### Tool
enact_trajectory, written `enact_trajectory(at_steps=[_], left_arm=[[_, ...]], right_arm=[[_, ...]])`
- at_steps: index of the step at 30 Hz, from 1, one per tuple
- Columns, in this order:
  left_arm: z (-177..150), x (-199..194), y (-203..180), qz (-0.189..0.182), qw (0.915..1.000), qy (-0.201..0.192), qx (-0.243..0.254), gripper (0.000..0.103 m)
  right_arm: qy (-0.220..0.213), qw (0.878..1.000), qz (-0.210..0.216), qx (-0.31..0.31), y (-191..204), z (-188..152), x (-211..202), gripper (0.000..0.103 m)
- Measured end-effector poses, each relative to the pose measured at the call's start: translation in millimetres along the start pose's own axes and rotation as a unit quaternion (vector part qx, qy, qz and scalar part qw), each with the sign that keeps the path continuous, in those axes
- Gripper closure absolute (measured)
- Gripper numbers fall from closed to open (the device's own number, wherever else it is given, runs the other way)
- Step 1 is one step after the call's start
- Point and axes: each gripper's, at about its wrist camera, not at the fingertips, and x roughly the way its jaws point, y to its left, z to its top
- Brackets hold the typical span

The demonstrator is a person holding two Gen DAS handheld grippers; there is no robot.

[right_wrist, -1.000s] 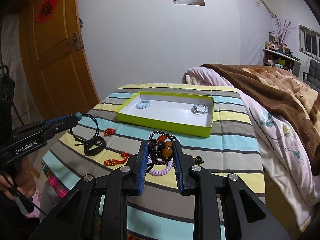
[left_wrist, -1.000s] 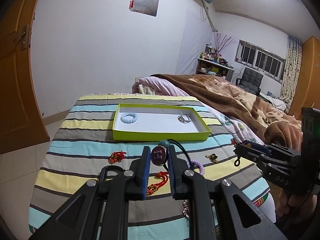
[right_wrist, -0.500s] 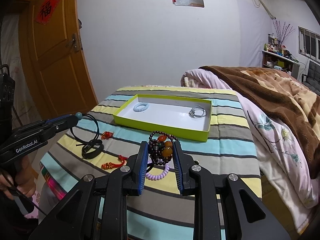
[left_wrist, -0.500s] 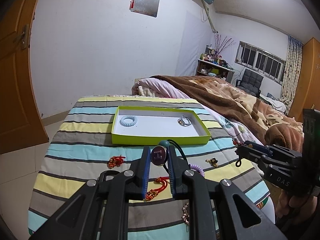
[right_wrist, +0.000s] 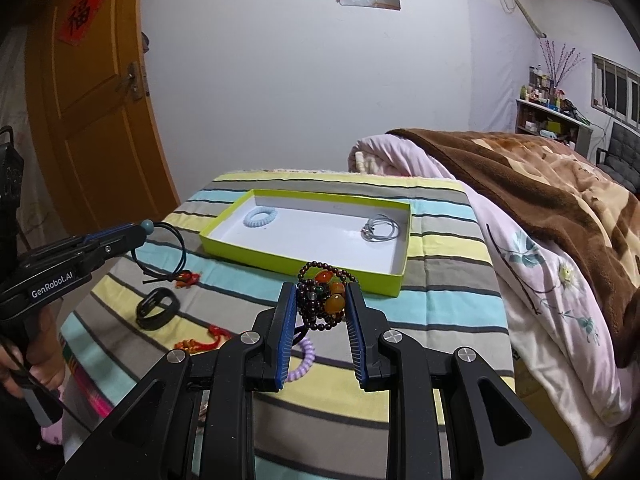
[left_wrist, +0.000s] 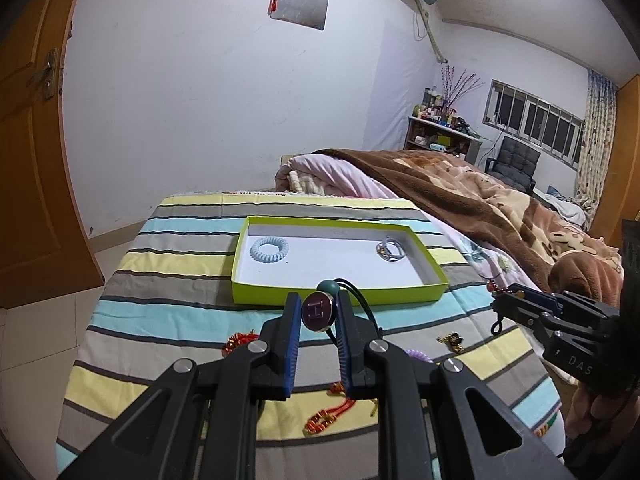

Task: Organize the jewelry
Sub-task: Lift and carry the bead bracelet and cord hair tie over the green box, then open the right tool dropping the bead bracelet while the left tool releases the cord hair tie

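We hold two grippers over a striped cloth [left_wrist: 168,280] on the counter. Our left gripper [left_wrist: 317,312], low centre of its view, is clamped on a round dark-red pendant [left_wrist: 318,312] marked with an H; its black cord [left_wrist: 360,300] loops away to the right, with a teal bead [left_wrist: 328,286] just above. Our right gripper [right_wrist: 321,300], low centre of its own view, is closed on a bundled dark bead bracelet [right_wrist: 324,300] with orange stones.

The lime-green tray [left_wrist: 340,300] sits mid-frame beyond both grippers. Inside it, a pale blue spiral hair tie [left_wrist: 269,250] lies at the left end and a silver ring bundle [left_wrist: 390,250] at the right.

Loose on the cloth: a black band [right_wrist: 157,308], red knotted charms [right_wrist: 200,344], and a purple spiral hair tie [right_wrist: 302,360].
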Motion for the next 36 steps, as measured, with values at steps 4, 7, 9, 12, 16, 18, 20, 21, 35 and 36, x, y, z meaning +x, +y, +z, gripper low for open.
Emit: enact_trajectory(at_steps=[4, 7, 9, 12, 16, 18, 20, 21, 35, 36], left_arm=[[5.7, 14.3, 3.0, 0.006, 1.0, 0.002, 0.005, 0.085], [12.5, 27.2, 6.6, 0.009, 0.9999, 0.003, 0.006, 0.085], [17.3, 36.0, 10.6, 0.007, 1.0, 0.003, 0.004, 0.085], [24.0, 48.5, 16.0, 0.012, 0.9999, 0.001, 0.005, 0.085], [32.9, 65.9, 24.8, 0.016, 0.9998, 0.005, 0.005, 0.085], [36.1, 76.0, 29.8, 0.022, 0.9997, 0.008, 0.005, 0.085], [38.0, 85.0, 33.6, 0.025, 0.9996, 0.013, 0.005, 0.085], [38.4, 90.9, 36.0, 0.028, 0.9995, 0.016, 0.005, 0.085], [33.5, 154.5, 49.5, 0.038, 0.9951, 0.091, -0.005, 0.085], [33.8, 157.5, 49.6, 0.043, 0.9942, 0.098, -0.005, 0.085]], right_arm=[[0.004, 1.0, -0.007, -0.002, -5.6, 5.6, 13.0, 0.078], [0.007, 1.0, -0.011, -0.005, -10.5, 12.2, 24.9, 0.078], [0.008, 1.0, -0.013, -0.008, -12.6, 17.3, 34.1, 0.078], [0.012, 1.0, -0.016, -0.015, -15.8, 25.1, 49.7, 0.078], [0.018, 0.999, -0.02, -0.019, -21.6, 34.5, 71.3, 0.078], [0.022, 0.999, -0.022, -0.02, -25.1, 37.5, 81.6, 0.078], [0.029, 0.999, -0.026, -0.019, -29.8, 40.4, 94.9, 0.078], [0.033, 0.999, -0.026, -0.018, -32.0, 41.3, 101.4, 0.078], [0.086, 0.995, -0.043, -0.013, -48.5, 39.7, 166.4, 0.078], [0.089, 0.995, -0.043, -0.012, -49.9, 39.1, 169.0, 0.078]])
